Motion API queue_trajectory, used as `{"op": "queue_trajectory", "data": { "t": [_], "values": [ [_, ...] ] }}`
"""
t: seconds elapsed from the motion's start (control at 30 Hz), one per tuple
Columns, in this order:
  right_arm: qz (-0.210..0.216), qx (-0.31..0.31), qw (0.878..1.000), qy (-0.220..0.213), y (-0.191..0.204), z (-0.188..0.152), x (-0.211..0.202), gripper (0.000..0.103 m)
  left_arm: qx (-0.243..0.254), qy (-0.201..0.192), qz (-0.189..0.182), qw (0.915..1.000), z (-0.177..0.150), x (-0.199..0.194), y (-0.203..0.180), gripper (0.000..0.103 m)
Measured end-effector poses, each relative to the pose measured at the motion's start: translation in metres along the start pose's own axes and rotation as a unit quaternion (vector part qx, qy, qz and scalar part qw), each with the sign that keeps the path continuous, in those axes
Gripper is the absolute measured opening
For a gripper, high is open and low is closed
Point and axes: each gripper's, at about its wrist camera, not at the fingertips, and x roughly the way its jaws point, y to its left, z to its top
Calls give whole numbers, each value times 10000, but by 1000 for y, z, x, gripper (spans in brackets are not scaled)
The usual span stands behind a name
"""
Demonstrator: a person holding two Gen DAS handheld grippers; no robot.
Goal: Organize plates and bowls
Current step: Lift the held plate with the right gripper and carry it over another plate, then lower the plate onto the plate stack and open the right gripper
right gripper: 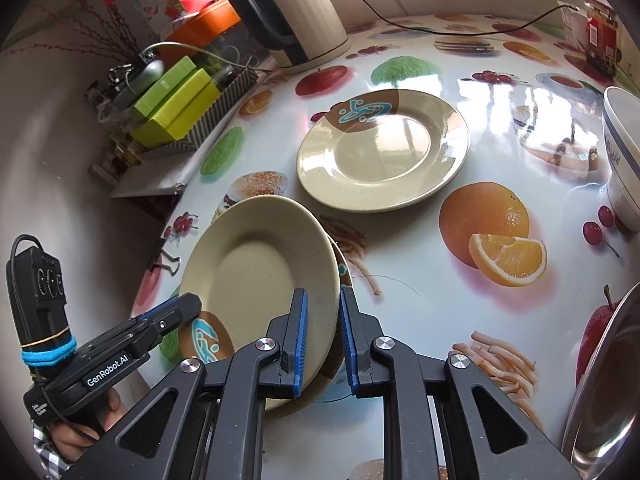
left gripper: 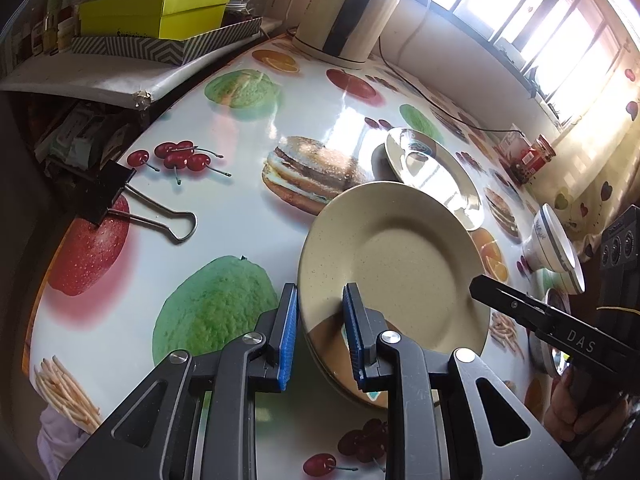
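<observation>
Both the left claw (left gripper: 320,334) and right claw (right gripper: 323,336) pinch the tilted beige plate (left gripper: 394,264), hiding another plate beneath.

Both hand-held grippers pinch one tilted plate (right gripper: 256,264) — another plate (right gripper: 382,150) lies beyond.

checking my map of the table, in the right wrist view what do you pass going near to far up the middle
held plate → flat plate → kettle
</observation>
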Motion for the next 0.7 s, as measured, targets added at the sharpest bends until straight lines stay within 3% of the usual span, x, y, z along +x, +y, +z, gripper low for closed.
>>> {"op": "queue_trajectory", "data": {
  "t": [0.7],
  "values": [
    [-248, -267, 9992, -157, 7, -6, -3, 18, 80, -6, 98, 9999, 0, 3, -1, 24]
  ]
}}
